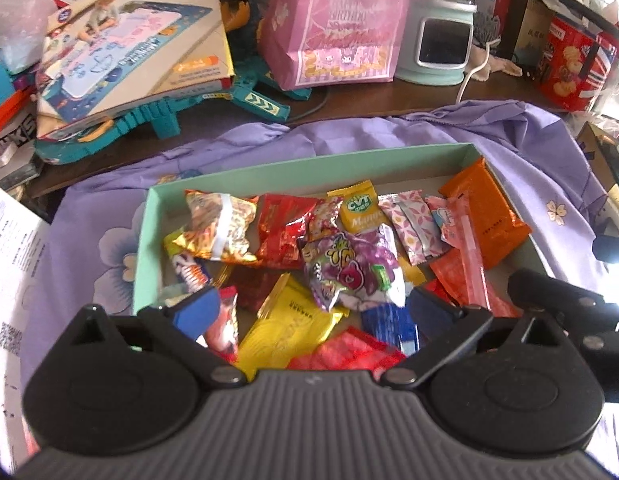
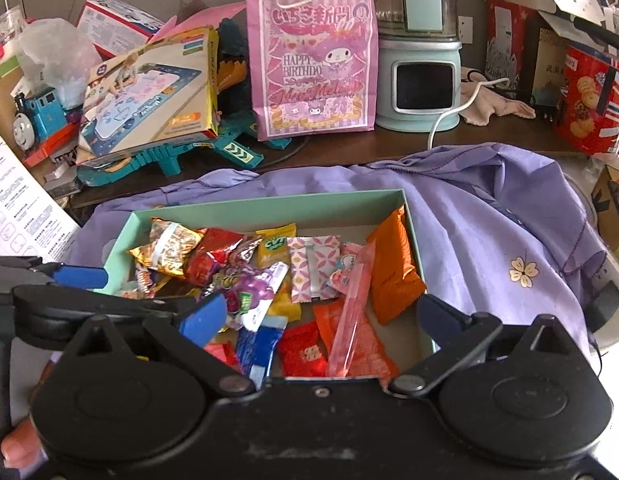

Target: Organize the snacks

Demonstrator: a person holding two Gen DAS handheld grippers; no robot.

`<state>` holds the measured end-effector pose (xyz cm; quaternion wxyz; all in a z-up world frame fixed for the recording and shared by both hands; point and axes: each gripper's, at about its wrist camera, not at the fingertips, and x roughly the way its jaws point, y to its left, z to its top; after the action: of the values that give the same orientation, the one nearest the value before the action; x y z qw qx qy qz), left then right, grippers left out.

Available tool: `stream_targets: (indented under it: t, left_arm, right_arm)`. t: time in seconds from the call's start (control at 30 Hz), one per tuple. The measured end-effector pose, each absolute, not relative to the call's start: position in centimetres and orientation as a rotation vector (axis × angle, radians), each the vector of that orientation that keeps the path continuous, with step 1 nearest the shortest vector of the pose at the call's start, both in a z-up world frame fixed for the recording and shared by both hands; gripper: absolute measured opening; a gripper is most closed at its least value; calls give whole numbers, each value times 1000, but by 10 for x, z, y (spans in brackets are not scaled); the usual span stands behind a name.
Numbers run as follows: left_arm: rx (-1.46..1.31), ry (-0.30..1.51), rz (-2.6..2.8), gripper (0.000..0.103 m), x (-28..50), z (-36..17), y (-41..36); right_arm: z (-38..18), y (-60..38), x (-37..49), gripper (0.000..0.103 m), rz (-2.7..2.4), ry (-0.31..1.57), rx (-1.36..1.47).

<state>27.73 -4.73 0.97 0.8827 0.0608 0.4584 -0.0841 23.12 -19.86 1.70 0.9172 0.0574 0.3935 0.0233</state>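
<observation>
A mint-green box (image 1: 309, 160) (image 2: 269, 206) on a purple cloth holds several snack packets: an orange packet (image 1: 485, 210) (image 2: 393, 272), a purple candy bag (image 1: 349, 268) (image 2: 249, 292), a yellow packet (image 1: 293, 320), a gold-red crisp bag (image 1: 219, 226) (image 2: 169, 250), a pink stick pack (image 2: 351, 304). My left gripper (image 1: 311, 310) is open and empty, just above the box's near end. My right gripper (image 2: 321, 314) is open and empty, over the box's near right part. The left gripper's fingers (image 2: 79, 276) show at the left of the right wrist view.
The purple cloth (image 2: 489, 240) covers a dark table. Behind stand a pink gift bag (image 2: 313, 60), a mint appliance (image 2: 421, 80) with a white cord, a toy box (image 2: 149, 92), a red biscuit tin (image 2: 589, 100). A paper sheet (image 1: 9, 280) lies at left.
</observation>
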Motion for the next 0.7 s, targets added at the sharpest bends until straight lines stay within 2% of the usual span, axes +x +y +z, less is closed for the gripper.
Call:
stream_targets:
  t: [0.37,0.7]
  left_arm:
    - [87,876,-174,103,213,46,-26]
    - [123,898,-160,103,159,23,-12]
  right_arm:
    - [49,-185,175,103,40,756,107]
    - [27,-180,135,103,28,827,133]
